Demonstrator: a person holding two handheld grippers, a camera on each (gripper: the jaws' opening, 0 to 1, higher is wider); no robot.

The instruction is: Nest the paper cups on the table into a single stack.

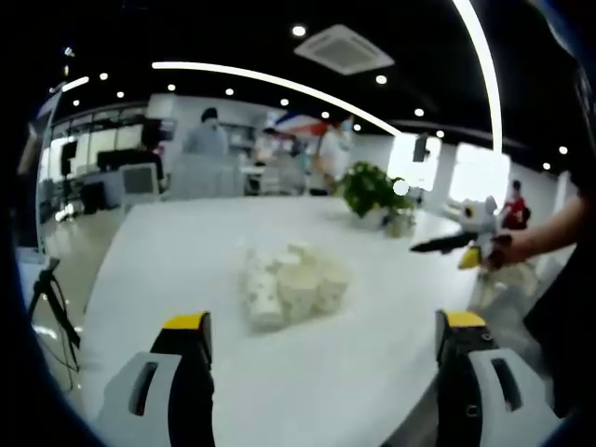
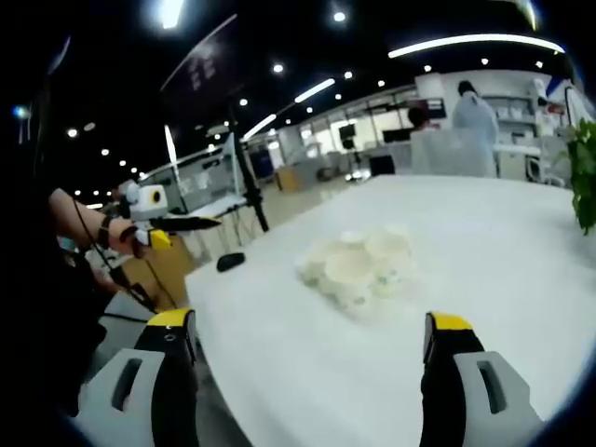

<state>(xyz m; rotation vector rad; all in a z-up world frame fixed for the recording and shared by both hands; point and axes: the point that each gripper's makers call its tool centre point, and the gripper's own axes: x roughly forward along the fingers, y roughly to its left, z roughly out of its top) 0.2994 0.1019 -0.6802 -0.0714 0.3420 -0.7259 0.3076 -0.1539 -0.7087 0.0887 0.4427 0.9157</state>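
Several paper cups (image 2: 358,265) are clustered on the table (image 2: 494,242); one should be approached squarely, both grippers (image 1: 321,349) (image 2: 307,349) spread empty

Blurred cluster of paper cups (image 1: 291,284), count unclear; potted plant (image 2: 585,172) cut off by the view's edge.

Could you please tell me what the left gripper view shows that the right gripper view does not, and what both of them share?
Left gripper view: a whole potted plant at the table's far side, and a tripod on the floor.
Right gripper view: a small dark object near the table's edge, and a tall dark stand behind it.
Both: the white table, the cluster of paper cups not yet stacked, people in the background, and each view's own open jaws.
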